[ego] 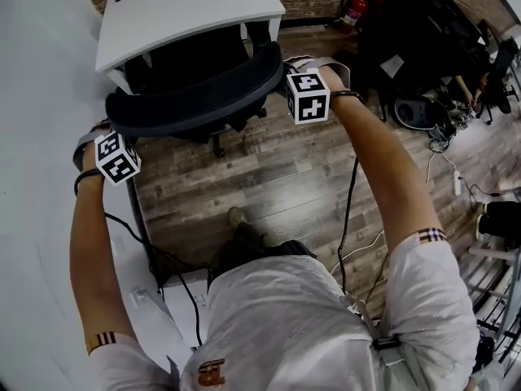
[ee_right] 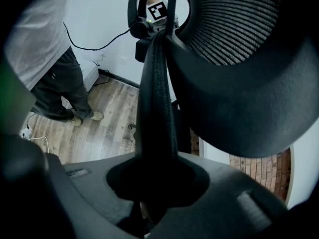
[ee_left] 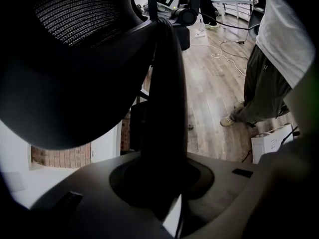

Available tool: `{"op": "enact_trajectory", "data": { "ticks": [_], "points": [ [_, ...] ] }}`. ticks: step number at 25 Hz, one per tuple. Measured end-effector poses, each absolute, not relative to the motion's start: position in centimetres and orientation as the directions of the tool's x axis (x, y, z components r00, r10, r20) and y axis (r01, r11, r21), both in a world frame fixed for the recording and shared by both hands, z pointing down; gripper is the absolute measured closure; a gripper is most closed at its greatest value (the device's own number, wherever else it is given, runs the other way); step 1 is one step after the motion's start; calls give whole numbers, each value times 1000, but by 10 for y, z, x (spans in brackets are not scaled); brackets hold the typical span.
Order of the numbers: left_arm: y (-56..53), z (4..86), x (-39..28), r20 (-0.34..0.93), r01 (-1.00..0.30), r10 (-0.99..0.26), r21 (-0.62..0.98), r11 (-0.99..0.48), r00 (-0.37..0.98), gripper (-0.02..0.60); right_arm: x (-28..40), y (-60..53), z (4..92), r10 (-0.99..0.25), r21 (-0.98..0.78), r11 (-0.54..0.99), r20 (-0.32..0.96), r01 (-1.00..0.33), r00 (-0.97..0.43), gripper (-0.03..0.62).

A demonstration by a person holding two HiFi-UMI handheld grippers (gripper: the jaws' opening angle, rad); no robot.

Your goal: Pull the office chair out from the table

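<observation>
Of the office chair (ego: 191,96), I'm not seeing the seat or most of the base, which are sitting under the counter (ego: 187,10) and behind its backrest. The tips of the left claw (ee_left: 160,180) and right claw (ee_right: 157,183) are sitting lost in shadow round the backrest's rim. I'm not making out the dark clutter (ego: 423,39) at far right.

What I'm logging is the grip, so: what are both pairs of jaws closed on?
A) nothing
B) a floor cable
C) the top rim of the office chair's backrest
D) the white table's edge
C: the dark backrest rim runs straight between the jaws of the left gripper and of the right gripper, and the head view shows one gripper at each end of it.
</observation>
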State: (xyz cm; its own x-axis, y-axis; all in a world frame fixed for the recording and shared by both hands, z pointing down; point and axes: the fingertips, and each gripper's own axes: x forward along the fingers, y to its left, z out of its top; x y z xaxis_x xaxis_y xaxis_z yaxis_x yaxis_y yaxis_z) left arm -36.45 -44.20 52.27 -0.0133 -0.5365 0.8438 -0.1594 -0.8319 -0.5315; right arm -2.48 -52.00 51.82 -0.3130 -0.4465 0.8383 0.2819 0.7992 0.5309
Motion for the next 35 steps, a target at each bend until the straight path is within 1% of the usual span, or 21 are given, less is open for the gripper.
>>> {"op": "enact_trajectory", "data": {
  "ticks": [5,13,20,24,35],
  "points": [
    [-401,528,-363,860,-187,-509,-504,-843,-20,499,-21,-482,516,-437,527,799,840,290,-323,517],
    [-348,518,-354,836,-170,-548,-544,-822,-28,497,-18,-422,516,-437,531,795,837,293,-330,517],
    [-308,515,-350,833,-171,-552,-548,-819,-26,497,-15,-382,515,-436,530,795,837,293,-331,517],
    [-274,533,-356,857,-203,-515,-509,-837,-23,497,-14,-354,517,-436,530,797,837,291,-329,517],
    [-182,522,-340,845,-189,-534,-527,-829,-15,497,-1,-259,515,-439,530,800,837,283,-325,516]
  ]
}}
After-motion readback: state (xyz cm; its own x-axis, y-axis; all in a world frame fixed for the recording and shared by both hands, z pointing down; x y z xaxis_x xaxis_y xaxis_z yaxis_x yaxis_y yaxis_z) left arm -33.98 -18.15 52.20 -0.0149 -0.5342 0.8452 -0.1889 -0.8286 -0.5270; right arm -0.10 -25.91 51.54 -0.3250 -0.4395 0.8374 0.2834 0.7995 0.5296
